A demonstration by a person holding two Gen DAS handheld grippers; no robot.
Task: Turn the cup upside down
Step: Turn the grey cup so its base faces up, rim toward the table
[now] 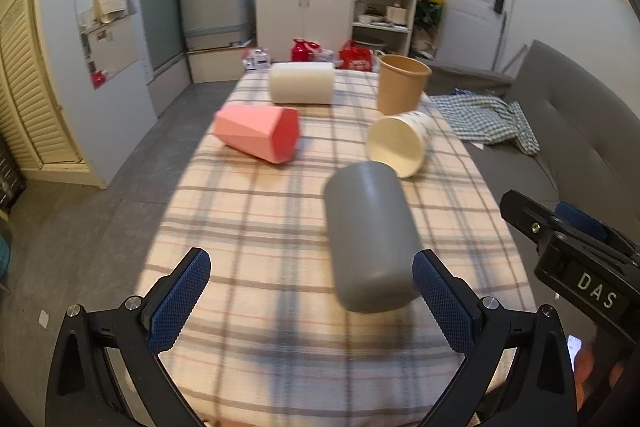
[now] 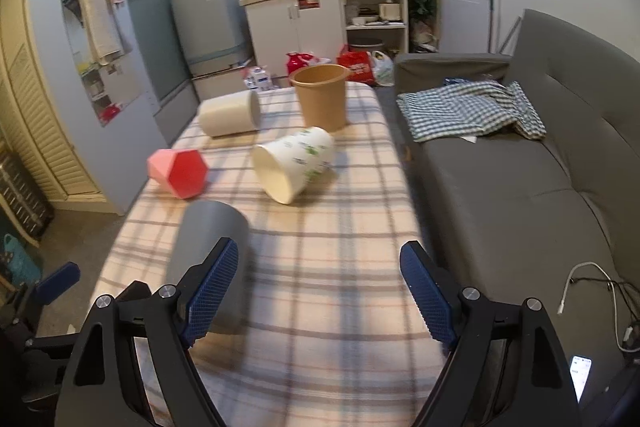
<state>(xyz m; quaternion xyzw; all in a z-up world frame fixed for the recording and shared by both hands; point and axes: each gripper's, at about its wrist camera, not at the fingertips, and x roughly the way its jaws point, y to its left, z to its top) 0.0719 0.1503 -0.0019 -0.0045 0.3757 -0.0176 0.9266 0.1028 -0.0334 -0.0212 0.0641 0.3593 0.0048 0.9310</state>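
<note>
On the counter [image 1: 248, 211], covered with a plaid cloth, a pink faceted plastic cup [image 1: 258, 133] lies on its side at the left. The left gripper [image 1: 312, 301] has its jaws wide apart around nothing. A grey smooth cup [image 1: 368, 239] lies on its side near it, just beside its right pad. Farther right lies a white paper cup [image 1: 398, 143], with a brown paper cup [image 1: 402, 85] upright behind. The right gripper [image 2: 320, 293] has its jaws apart too, holding nothing.

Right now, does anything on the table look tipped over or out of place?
Yes. The pink cup, white printed paper cup and cream cup lie on their sides on the plaid tablecloth; the grey cup looks tilted. Only the brown paper cup stands upright.
</note>
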